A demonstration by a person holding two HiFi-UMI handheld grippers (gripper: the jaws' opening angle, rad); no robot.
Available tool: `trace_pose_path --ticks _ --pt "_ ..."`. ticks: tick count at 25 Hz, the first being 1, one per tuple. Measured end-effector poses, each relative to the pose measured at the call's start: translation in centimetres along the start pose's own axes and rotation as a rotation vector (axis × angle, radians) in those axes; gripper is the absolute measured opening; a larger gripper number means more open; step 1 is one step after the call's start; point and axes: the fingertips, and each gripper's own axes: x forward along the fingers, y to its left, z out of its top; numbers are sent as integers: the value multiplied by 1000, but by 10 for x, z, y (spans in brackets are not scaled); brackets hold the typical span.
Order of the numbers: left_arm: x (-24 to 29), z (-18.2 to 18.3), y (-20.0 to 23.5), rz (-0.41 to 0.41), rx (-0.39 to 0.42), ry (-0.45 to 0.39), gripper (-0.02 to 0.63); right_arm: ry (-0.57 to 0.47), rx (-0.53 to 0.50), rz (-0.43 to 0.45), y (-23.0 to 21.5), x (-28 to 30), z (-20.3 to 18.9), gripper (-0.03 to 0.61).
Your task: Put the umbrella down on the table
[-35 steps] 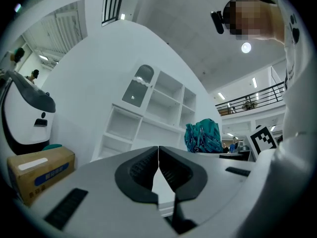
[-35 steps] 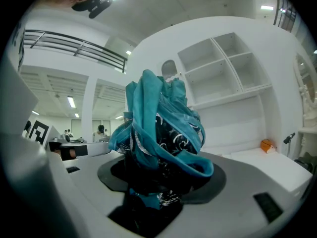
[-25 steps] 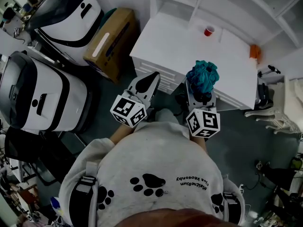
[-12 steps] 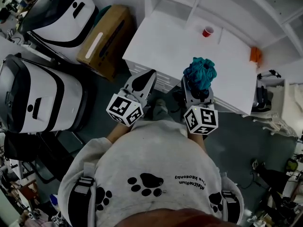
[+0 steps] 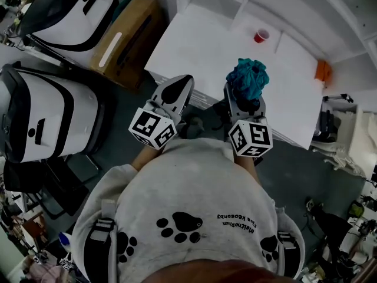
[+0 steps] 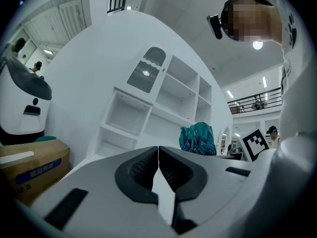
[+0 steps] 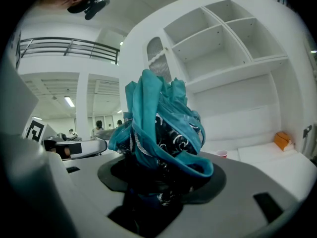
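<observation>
The folded teal umbrella (image 5: 248, 79) stands bunched up out of my right gripper (image 5: 242, 99), which is shut on it. In the right gripper view the umbrella (image 7: 157, 120) fills the space between the jaws and hides the pads. In the head view it hangs over the near edge of the white table (image 5: 206, 46). My left gripper (image 5: 181, 82) is beside it to the left, at the table's front edge. In the left gripper view its tips (image 6: 158, 151) meet with nothing between them, and the umbrella (image 6: 198, 138) shows to the right.
A red cup (image 5: 260, 36) stands at the table's back, near white shelves (image 7: 233, 48). An orange thing (image 5: 323, 71) lies at the table's right end. A cardboard box (image 5: 125, 37) and two big white machines (image 5: 53, 114) stand on the floor to the left.
Both grippers have moved forward toward the table together. The umbrella, earlier in front of the table's edge, is now over it. Neither grip has changed.
</observation>
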Motion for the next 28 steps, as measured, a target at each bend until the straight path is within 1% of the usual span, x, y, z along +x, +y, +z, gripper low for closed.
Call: trace_pose_path --ticks 3,6,11,16,22,28 --pt "26 -2 10 22 -9 4 20 13 0 23 -19 26 3 273" --pt "45 0 26 41 -9 3 20 24 4 47 -28 55 4 273" --pt "61 4 49 77 -4 5 20 42 7 93 -28 89 4 273" --pt "72 2 78 109 3 5 20 67 15 126 -26 124 -9 273" --pt "76 0 124 124 -23 17 20 117 15 148 -7 173 -27 273" --pt "96 -2 135 97 -49 63 20 173 16 131 -14 198 -34 273"
